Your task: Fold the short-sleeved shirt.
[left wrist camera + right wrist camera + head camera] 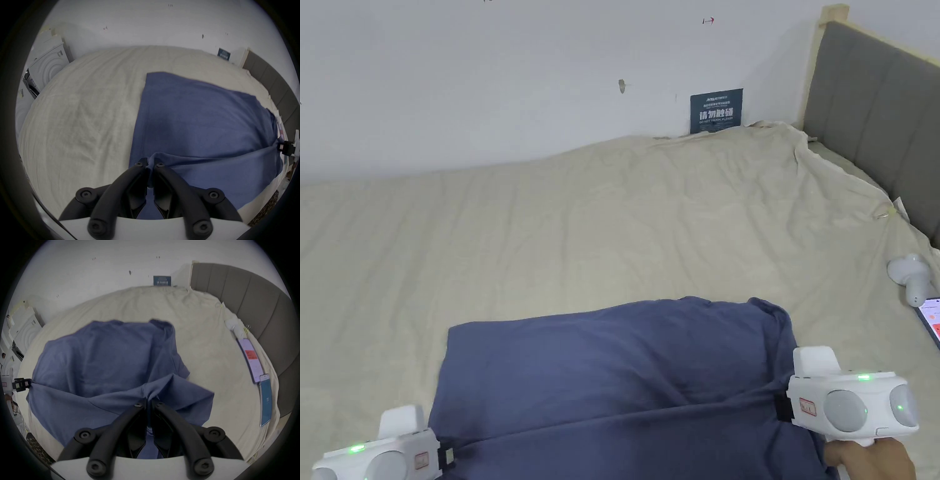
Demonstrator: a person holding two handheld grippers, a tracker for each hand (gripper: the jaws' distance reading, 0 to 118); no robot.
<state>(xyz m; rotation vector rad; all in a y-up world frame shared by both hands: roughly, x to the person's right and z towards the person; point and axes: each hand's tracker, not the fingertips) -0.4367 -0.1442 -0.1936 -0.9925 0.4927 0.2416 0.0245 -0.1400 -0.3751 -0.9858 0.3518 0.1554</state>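
Navy short-sleeved shirt (625, 369) lies on the beige bed sheet (581, 225), near edge stretched taut between left hand-held gripper (150, 164) and right hand-held gripper (148, 402), each clamped on fabric; fold apparently under way, not yet a compact stack.

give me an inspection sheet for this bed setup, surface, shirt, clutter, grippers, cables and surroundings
Surface: beige bedsheet, wrinkled.
Job's things: blue shirt on the near part of the bed, stretched between both grippers.
Clutter: white device and phones near the headboard.
Grippers: left gripper and right gripper each shut on shirt fabric.
Cables: nothing seen.
Surroundings: white wall, dark sign, grey headboard.
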